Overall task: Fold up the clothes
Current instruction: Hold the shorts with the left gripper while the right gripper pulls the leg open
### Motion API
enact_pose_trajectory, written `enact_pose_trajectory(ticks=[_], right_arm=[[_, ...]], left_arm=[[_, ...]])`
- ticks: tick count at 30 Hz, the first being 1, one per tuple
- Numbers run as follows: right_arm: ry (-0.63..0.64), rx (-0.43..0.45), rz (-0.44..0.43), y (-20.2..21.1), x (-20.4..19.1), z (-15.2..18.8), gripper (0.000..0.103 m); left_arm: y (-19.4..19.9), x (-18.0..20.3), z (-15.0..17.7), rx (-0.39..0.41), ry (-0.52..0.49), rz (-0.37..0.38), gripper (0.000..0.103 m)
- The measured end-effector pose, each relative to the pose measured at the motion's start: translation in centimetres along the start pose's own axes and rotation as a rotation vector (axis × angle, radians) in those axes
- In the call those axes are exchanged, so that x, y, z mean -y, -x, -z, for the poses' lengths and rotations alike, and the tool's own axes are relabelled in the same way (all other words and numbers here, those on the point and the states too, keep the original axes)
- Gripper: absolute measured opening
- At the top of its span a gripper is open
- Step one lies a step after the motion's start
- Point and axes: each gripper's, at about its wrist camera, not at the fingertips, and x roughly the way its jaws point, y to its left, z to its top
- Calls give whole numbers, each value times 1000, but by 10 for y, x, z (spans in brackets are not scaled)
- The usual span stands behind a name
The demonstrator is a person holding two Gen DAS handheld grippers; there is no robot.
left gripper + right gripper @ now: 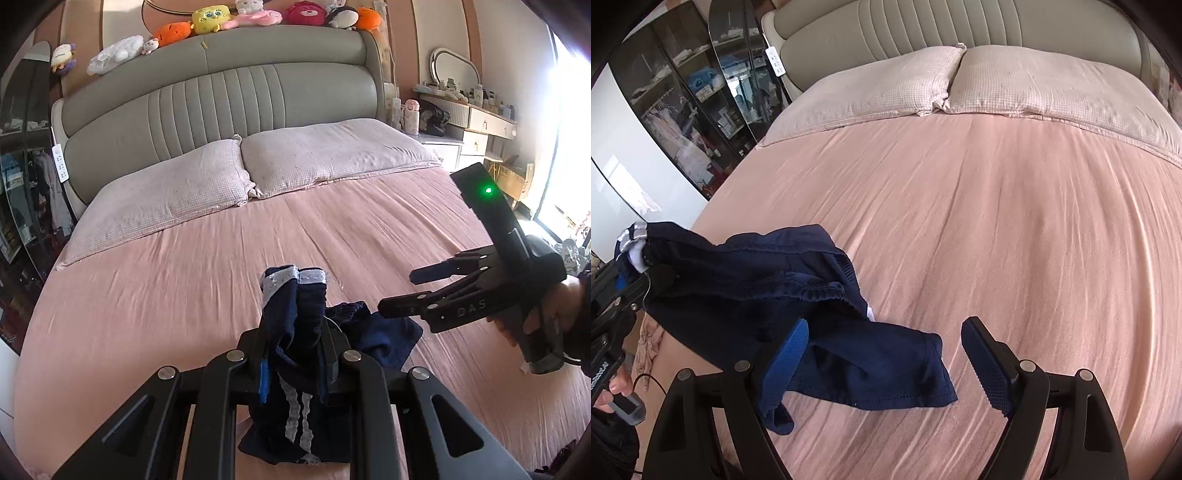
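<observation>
Pinching navy shorts [291, 317] by the lace-trimmed end in the left tool [295, 354], lifting them off the bed [184, 288] near its foot edge; right tool [882, 350] hovering wide (empty). Risking slippage, the bunched fabric sagging unevenly.

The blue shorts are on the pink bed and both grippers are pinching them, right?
Not quite. Only the left gripper pinches the shorts. The right gripper is open and holds nothing, as the right wrist view shows. The shorts do lie partly on the pink bed.
</observation>
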Motion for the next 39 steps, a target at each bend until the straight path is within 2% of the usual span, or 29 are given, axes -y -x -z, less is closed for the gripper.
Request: enact_pose_trajectory(ticks=[3, 7, 9, 12, 16, 19, 20, 22, 23, 24, 27, 29, 33, 39], right_arm=[[25, -9, -15, -16, -2, -4, 85], [149, -25, 25, -28, -13, 3, 85], [158, -27, 41, -32, -12, 7, 85], [136, -45, 70, -42, -9, 6, 84], [59, -34, 39, -50, -8, -3, 82], [7, -43, 17, -58, -10, -9, 62], [4, -53, 23, -62, -11, -10, 51], [13, -81, 33, -68, -14, -10, 45], [15, -85, 36, -70, -16, -9, 40], [16, -88, 38, -70, -18, -7, 30], [-2, -81, 54, -66, -20, -4, 13], [-31, -53, 59, -60, -20, -2, 8], [-120, -5, 27, -49, -17, -1, 5], [-124, 75, -31, -18, -28, -10, 5]], left_arm=[[0, -5, 1, -6, 7, 4, 16], [-1, -13, 3, -14, 21, 7, 16], [-1, -17, 3, -17, 28, 9, 16], [0, -21, 3, -16, 43, 25, 16], [2, -21, 5, -22, 30, 38, 16], [1, -21, 6, -28, 24, 48, 16], [1, -21, 6, -30, 23, 49, 16], [0, -21, 7, -36, 24, 53, 16], [-1, -21, 8, -38, 24, 55, 16], [-1, -20, 9, -42, 21, 57, 16], [-2, -19, 13, -53, 15, 61, 16], [-2, -20, 14, -55, 23, 65, 16], [2, -26, 14, -49, 45, 63, 16], [21, -36, 5, -12, 68, 55, 16]])
